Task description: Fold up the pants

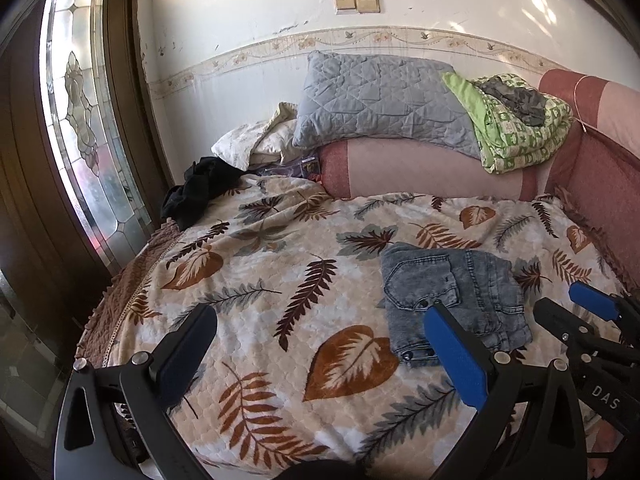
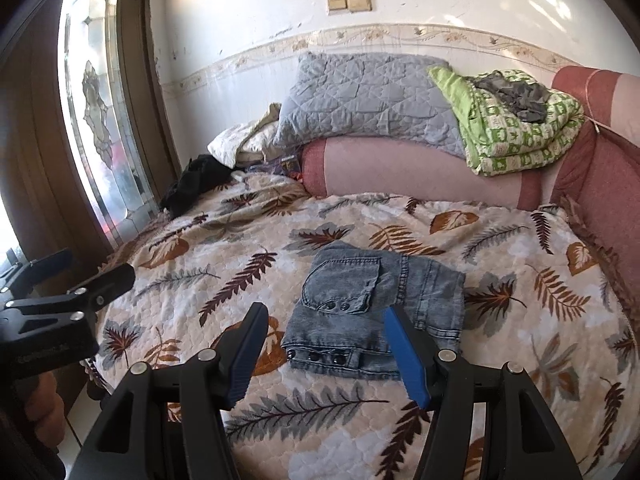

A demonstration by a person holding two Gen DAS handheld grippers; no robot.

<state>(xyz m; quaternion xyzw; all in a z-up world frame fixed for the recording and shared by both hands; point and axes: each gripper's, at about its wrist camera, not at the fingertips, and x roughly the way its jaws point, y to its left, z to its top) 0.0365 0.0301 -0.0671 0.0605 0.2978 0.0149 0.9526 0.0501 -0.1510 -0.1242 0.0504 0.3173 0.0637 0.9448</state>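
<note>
Folded grey-blue denim pants lie in a compact bundle on the leaf-patterned blanket; they also show in the right wrist view. My left gripper is open and empty, held above the blanket left of the pants. My right gripper is open and empty, held above the near edge of the pants; it also shows at the right edge of the left wrist view. The left gripper shows at the left of the right wrist view.
A pink bolster with a grey quilted pillow and a folded green blanket lies at the bed's far end. Dark clothing sits at the far left corner. A glass door stands left.
</note>
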